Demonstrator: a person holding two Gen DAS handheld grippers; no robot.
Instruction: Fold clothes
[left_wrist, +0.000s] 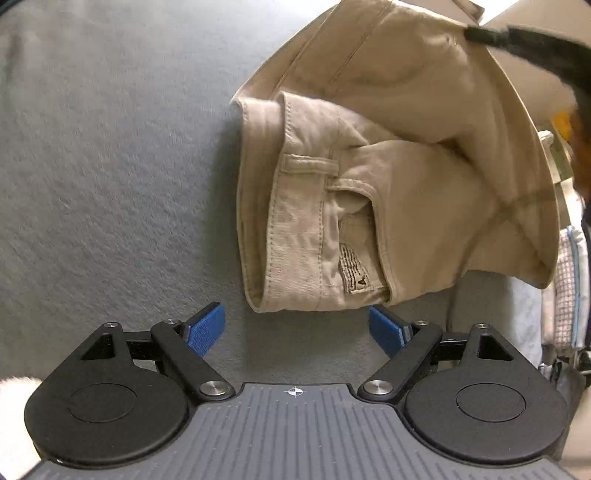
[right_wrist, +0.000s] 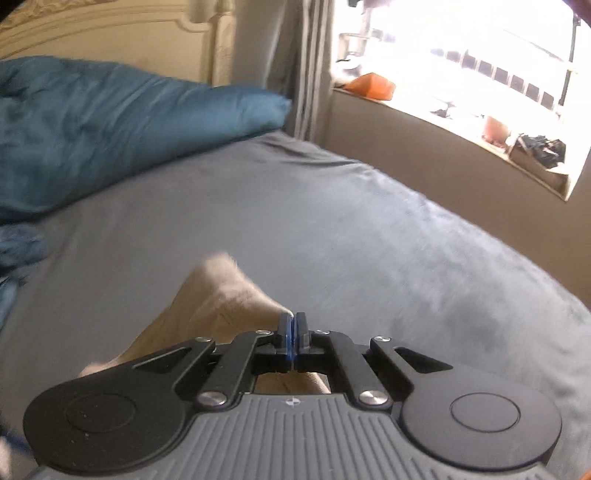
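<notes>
A pair of beige trousers (left_wrist: 354, 177) lies on the grey bed cover (left_wrist: 110, 184), waistband and label toward me, with one part lifted up at the far right. My left gripper (left_wrist: 297, 326) hovers just short of the waistband, its blue pads wide apart with nothing between them. In the right wrist view my right gripper (right_wrist: 292, 328) is shut on an edge of the beige trousers (right_wrist: 221, 306), which hang from the pads to the left above the bed. The other gripper's dark arm (left_wrist: 535, 48) shows at the top right of the left view.
A blue pillow (right_wrist: 110, 122) lies at the head of the bed against a cream headboard (right_wrist: 110, 26). A bright window with an orange item (right_wrist: 373, 86) on its sill is at the right. Folded checked cloths (left_wrist: 565, 288) sit at the bed's right edge.
</notes>
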